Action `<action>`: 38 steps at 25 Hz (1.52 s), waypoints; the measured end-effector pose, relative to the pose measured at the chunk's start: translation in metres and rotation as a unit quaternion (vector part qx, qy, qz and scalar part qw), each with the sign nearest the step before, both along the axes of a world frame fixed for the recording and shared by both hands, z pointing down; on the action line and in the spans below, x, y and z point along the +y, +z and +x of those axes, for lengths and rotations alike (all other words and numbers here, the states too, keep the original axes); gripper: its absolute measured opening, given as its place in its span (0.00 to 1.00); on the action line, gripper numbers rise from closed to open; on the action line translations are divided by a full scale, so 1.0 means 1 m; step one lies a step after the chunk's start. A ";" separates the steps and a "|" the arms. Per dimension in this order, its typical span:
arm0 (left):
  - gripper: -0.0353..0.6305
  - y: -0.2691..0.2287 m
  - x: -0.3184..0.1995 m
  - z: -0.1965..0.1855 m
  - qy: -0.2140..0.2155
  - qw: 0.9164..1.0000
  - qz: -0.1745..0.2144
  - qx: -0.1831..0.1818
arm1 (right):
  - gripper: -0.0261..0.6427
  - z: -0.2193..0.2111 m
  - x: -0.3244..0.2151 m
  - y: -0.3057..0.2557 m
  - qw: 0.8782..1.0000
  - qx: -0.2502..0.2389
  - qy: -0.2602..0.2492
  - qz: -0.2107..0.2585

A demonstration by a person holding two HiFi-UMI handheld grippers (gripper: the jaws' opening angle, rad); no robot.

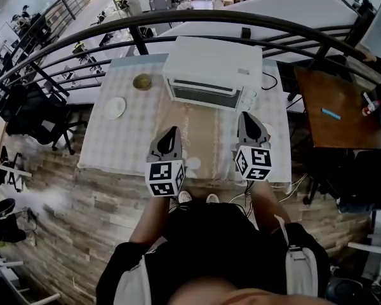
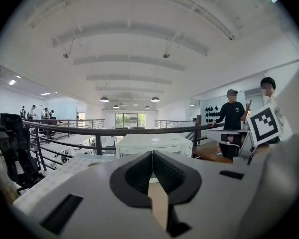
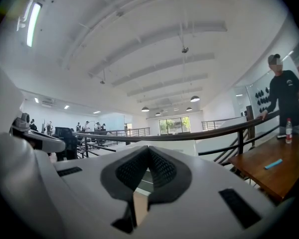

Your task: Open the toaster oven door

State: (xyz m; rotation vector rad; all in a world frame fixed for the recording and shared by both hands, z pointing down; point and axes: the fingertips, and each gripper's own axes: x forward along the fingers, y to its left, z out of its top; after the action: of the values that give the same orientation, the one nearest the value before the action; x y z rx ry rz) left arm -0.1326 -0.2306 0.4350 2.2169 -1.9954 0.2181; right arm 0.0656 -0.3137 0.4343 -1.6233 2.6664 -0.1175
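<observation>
A white toaster oven [image 1: 213,72] stands at the far side of the checked table [image 1: 127,138], its glass door [image 1: 203,95] closed and facing me. My left gripper [image 1: 170,133] hovers over the table's near half, shut with nothing in it, well short of the oven. My right gripper [image 1: 246,118] is a little closer to the oven's right front, also shut and empty. In the left gripper view the oven [image 2: 154,146] sits straight ahead beyond the touching pads [image 2: 139,172]. The right gripper view shows the oven's top [image 3: 177,148] just past its closed pads [image 3: 162,169].
A small bowl [image 1: 142,81] and a white plate [image 1: 115,107] lie left of the oven. A black cable [image 1: 270,80] trails off its right side. A dark railing [image 1: 197,23] runs behind the table. A brown wooden table [image 1: 336,110] stands to the right, where people stand.
</observation>
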 end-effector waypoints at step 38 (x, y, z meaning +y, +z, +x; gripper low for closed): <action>0.07 0.013 -0.032 -0.079 -0.015 1.000 -0.013 0.001 | 0.18 -0.028 -0.157 0.105 0.971 0.003 0.057 -0.232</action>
State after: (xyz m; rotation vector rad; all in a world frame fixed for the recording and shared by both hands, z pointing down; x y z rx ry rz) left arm -0.2121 -0.2627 0.4479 2.1678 -2.0121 0.2360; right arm 0.0374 -0.4709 0.5394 -1.8814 2.6791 -0.7890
